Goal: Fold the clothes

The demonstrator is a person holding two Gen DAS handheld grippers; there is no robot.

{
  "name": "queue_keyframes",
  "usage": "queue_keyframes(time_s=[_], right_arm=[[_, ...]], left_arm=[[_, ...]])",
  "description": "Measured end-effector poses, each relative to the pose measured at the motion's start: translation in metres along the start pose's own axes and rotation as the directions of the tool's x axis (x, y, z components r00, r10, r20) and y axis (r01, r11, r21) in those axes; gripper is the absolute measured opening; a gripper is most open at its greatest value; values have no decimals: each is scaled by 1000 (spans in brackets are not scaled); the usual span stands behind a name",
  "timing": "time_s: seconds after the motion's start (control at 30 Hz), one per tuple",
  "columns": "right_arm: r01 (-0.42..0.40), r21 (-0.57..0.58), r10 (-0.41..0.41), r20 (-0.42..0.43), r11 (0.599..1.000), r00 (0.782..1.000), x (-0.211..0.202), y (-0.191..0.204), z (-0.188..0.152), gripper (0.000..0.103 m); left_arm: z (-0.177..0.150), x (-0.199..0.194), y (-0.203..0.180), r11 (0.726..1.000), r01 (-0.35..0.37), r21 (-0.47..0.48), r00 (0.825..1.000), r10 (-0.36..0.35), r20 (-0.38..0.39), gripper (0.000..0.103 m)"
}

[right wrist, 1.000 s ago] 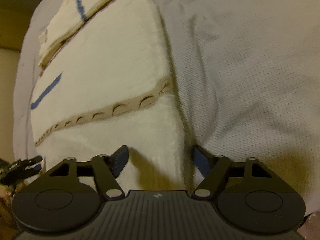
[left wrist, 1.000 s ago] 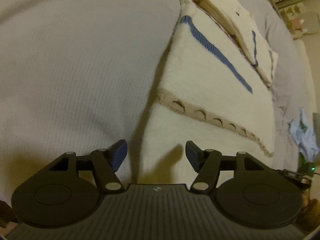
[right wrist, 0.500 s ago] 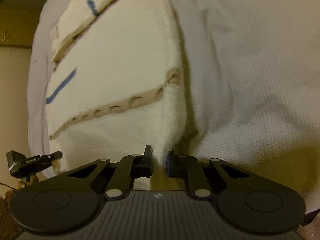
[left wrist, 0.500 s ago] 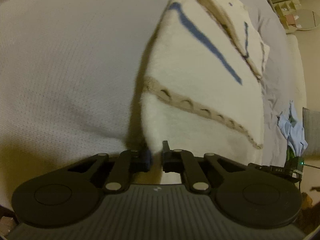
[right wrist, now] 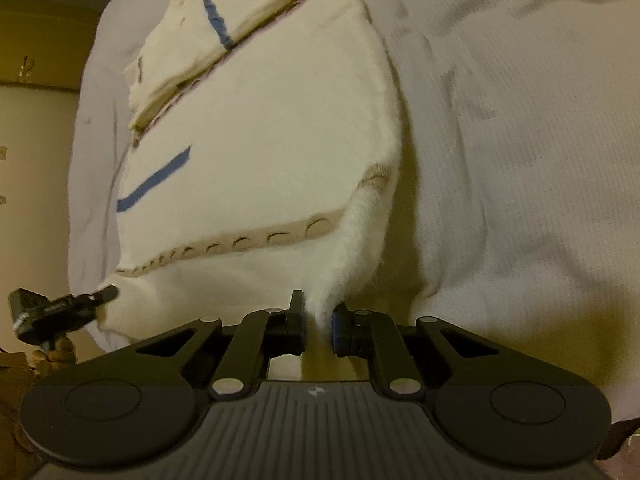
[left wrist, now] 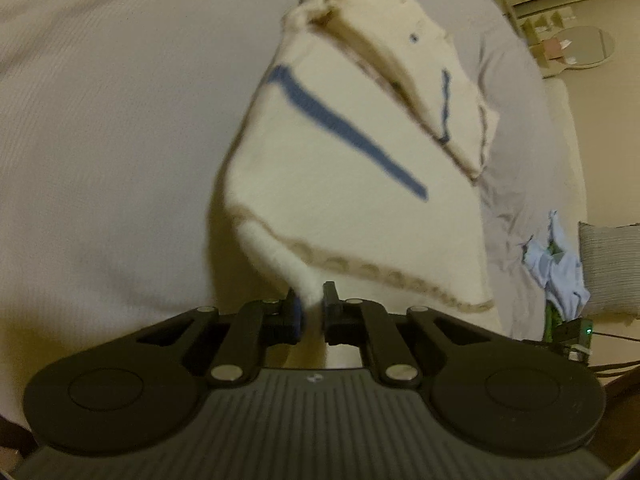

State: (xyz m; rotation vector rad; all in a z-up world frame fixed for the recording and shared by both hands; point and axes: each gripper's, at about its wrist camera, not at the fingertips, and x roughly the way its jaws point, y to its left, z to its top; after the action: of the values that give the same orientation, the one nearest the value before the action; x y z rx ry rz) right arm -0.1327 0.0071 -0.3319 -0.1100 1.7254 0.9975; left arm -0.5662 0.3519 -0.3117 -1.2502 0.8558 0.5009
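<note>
sweater [left wrist: 340, 168] lies on the bed [left wrist: 100, 140] ahead, near hem corners pinched by left gripper [left wrist: 311, 312] and right gripper [right wrist: 318, 320]; lift both evenly, keeping the hem taut.

the left gripper [left wrist: 311, 312] has its two fingers drawn close together, with only a narrow gap, and a corner of the cream sweater [left wrist: 344, 184] is pinched between them. the right gripper [right wrist: 319, 320] is in the same pose, fingers nearly together and clamped on the other near corner of the sweater. in the right wrist view, the left gripper shows at the far left, with a part of the hand [right wrist: 54, 356] that holds it.
</note>
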Motion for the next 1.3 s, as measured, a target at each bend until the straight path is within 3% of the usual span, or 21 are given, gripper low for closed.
queue_keyframes(time_s=[0.13, 0.27, 0.37, 0.5, 0.57, 0.63, 0.67, 0.7, 0.77, 0.9, 0.97, 1.1, 1.3], right_arm=[[-10, 4, 10, 31, 1000, 999, -8, 4, 5, 12], [-58, -25, 61, 169, 998, 984, -37, 26, 34, 10], [-78, -92, 102, 298, 993, 949, -60, 49, 78, 10], [-64, -108, 107, 463, 992, 880, -72, 66, 157, 10], [-66, -80, 98, 521, 995, 848, -67, 69, 198, 12], [-73, -38, 82, 540, 997, 838, -57, 67, 230, 32], [-63, -23, 65, 543, 998, 837, -53, 65, 239, 51], [-58, -16, 57, 545, 998, 837, -51, 62, 244, 56], [-49, -1, 41, 544, 999, 838, -45, 56, 253, 56], [26, -9, -18, 492, 1000, 870, -28, 44, 256, 56], [70, -38, -44, 469, 997, 882, -18, 43, 260, 56], [133, -118, -65, 460, 984, 886, -5, 49, 278, 55], [218, -217, -97, 462, 951, 882, 7, 64, 310, 54]], left_arm=[[6, 4, -4, 1000, -6, -10, 1000, 6, -5, 6], [22, -12, -20, 999, 42, -11, 997, -42, 65, 6], [56, -27, -44, 993, 112, 38, 978, -117, 171, 6], [130, -27, -76, 977, 156, 148, 933, -194, 303, 7], [174, -14, -85, 981, 130, 141, 920, -172, 351, 8], [216, 2, -92, 989, 90, 116, 911, -129, 391, 14], [232, 10, -94, 994, 44, 100, 910, -81, 407, 19], [245, 17, -96, 996, 0, 88, 907, -37, 420, 26], [258, 26, -94, 995, -60, 80, 907, 21, 420, 38], [274, 42, -86, 986, -153, 67, 908, 113, 403, 39], [277, 52, -85, 982, -166, 85, 916, 122, 383, 39], [287, 79, -95, 965, -205, 165, 927, 137, 348, 40], [307, 117, -115, 923, -279, 264, 923, 182, 340, 45]])
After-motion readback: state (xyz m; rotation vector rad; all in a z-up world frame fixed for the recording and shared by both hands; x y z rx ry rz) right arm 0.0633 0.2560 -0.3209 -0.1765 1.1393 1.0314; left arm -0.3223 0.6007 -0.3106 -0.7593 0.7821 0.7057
